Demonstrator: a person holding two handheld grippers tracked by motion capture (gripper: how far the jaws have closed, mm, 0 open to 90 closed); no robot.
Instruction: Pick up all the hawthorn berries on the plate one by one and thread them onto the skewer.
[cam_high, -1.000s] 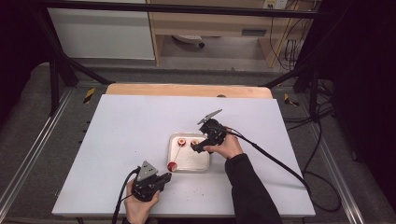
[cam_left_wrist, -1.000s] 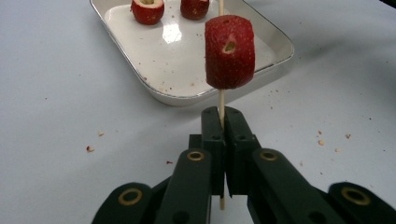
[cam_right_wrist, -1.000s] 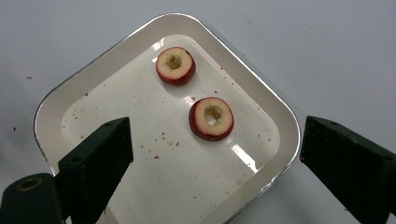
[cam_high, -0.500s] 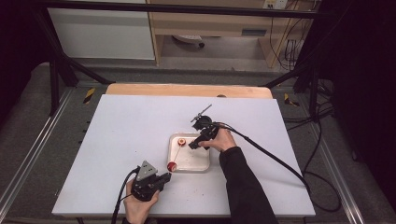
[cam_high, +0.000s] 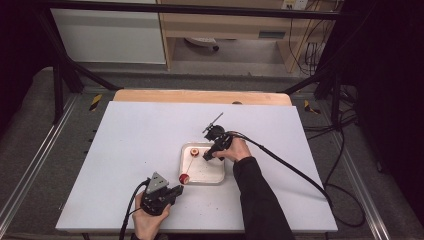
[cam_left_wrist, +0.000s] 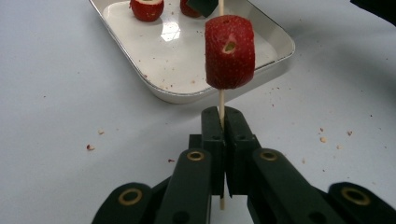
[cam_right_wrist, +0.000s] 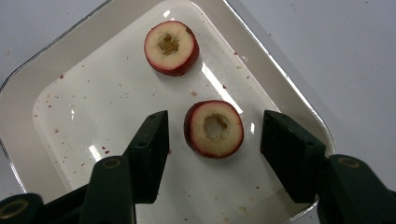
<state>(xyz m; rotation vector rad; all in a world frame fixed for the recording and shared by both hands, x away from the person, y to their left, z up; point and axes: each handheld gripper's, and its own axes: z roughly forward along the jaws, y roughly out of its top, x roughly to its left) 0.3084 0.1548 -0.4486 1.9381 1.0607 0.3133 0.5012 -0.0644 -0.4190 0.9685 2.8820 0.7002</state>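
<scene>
Since a second ago our right gripper (cam_right_wrist: 212, 140) has come forward and down over the white tray (cam_high: 220, 176), while our left gripper (cam_left_wrist: 223, 122) has stayed put near the table's front edge. We judge the work to be threading cored red fruit pieces onto a thin wooden skewer (cam_left_wrist: 221, 100), and it looks roughly a third done: one threaded piece (cam_left_wrist: 229, 51) already sits on the stick, raised just off the near rim of the tray, and two more wait inside. Our left jaws are clenched on the skewer's lower end, holding it upright. Our right jaws stand spread wide, one on each side of the nearer fruit ring (cam_right_wrist: 214, 129), not yet touching it as far as we can see; the farther fruit ring (cam_right_wrist: 171, 46) lies apart from it, toward the tray's far corner. What is left, in our judgement, is to close on the nearer ring, carry it to the skewer's tip, line up its hole, and repeat for the last one. We cannot see the skewer's top, which runs out of the left gripper view, nor how high our right jaws hover above the tray floor. In the high view the fruit is too small to make out clearly.
</scene>
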